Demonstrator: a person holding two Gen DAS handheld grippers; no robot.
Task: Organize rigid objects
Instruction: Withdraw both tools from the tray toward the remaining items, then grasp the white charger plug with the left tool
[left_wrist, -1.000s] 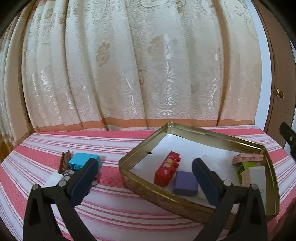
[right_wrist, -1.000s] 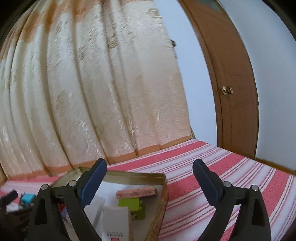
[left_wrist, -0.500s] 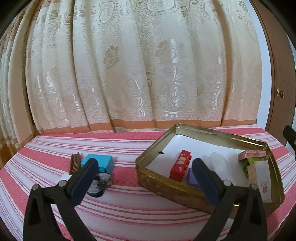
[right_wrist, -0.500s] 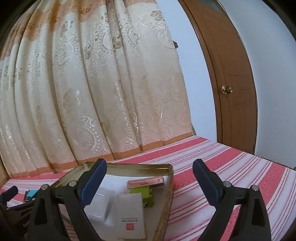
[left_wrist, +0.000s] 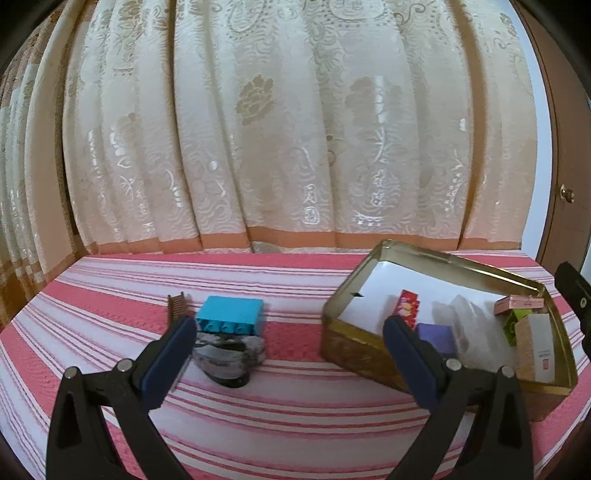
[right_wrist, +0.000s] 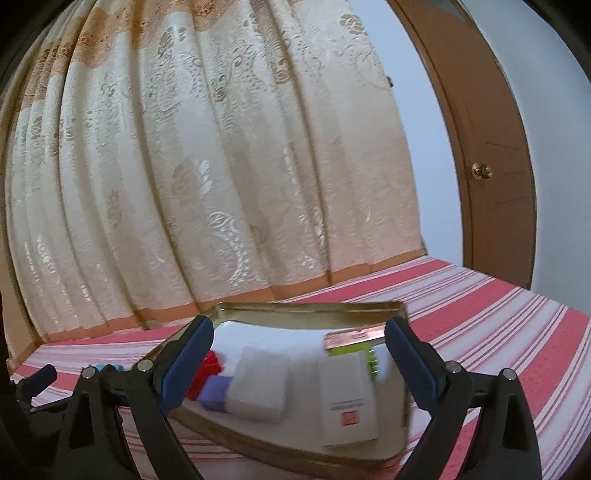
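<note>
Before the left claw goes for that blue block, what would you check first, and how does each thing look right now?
1. Left claw open and empty: ok, its jaws stand wide with nothing between them.
2. Blue block free to lift: not ok, it sits atop a dark marbled object.
3. Brown comb clear of the block: ok, it lies apart, to the block's left.
4. Room left in the gold tin: ok, white floor shows between the red block, purple block and white box.
5. Right claw out of the way: cannot tell; it is open, over the tin.
</note>
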